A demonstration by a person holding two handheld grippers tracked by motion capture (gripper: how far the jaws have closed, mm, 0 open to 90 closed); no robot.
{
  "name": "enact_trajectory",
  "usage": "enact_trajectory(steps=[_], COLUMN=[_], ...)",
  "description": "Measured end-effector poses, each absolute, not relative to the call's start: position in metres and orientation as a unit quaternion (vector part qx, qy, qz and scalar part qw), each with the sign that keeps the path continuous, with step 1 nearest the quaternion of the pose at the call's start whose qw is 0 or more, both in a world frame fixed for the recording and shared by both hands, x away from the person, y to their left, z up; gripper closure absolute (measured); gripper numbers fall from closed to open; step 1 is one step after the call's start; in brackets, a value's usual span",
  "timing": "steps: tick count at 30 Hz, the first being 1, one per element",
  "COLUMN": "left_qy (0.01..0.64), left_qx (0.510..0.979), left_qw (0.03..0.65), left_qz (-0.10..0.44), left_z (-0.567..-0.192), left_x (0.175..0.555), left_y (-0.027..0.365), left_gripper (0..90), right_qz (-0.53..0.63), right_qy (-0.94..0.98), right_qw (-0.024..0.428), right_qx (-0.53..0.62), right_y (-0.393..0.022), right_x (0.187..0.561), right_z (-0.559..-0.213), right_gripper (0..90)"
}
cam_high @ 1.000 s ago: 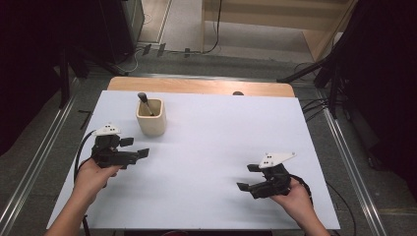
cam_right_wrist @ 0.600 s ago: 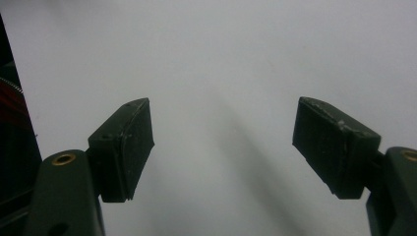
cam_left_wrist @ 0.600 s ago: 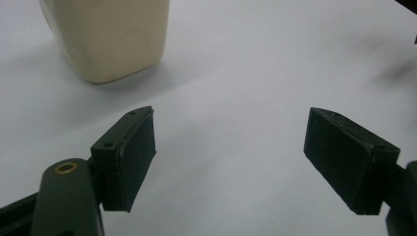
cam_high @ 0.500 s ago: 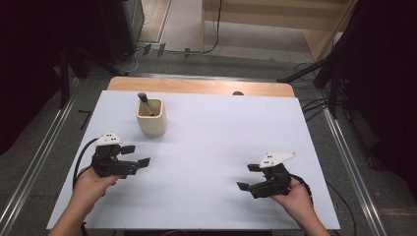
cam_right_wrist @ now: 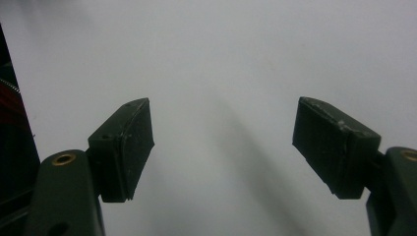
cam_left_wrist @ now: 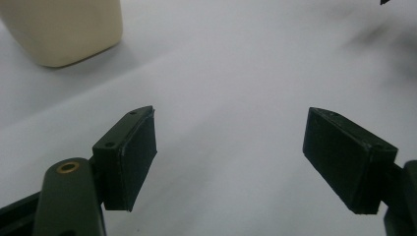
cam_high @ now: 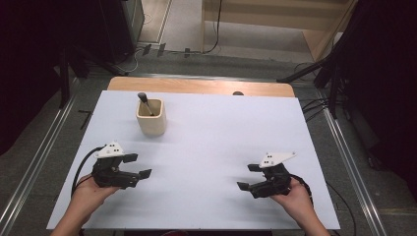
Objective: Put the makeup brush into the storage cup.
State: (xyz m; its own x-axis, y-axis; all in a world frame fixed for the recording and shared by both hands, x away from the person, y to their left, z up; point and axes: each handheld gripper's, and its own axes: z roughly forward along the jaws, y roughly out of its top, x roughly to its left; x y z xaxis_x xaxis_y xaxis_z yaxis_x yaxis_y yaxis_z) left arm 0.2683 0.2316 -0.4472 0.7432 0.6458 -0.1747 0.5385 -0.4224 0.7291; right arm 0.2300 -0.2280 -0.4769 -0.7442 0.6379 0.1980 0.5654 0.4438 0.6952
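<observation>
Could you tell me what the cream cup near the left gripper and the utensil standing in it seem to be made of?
The cup looks like ceramic, or possibly matte plastic: an even cream surface, thick rounded walls, no sharp glints. The utensil seems metal with a dark head: its thin stem shows a grey sheen, though it is too small to be sure.

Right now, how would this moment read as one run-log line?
left gripper: open, empty | right gripper: open, empty | cup: upright, tool inside, untouched
</observation>
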Motion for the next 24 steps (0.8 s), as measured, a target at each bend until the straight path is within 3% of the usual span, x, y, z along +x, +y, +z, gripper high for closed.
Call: enact_trajectory(steps=[24], left_qy=[0.303], left_qx=[0.861], left_qw=[0.404], left_qz=[0.067], left_z=[-0.449], left_x=[0.252], left_y=[0.227], left_gripper=[21.7], right_qz=[0.394], right_qy=[0.843], right_qw=[0.05], right_qx=[0.363], right_y=[-0.23], right_x=[0.23], right_z=[-0.475], right_gripper=[24.3])
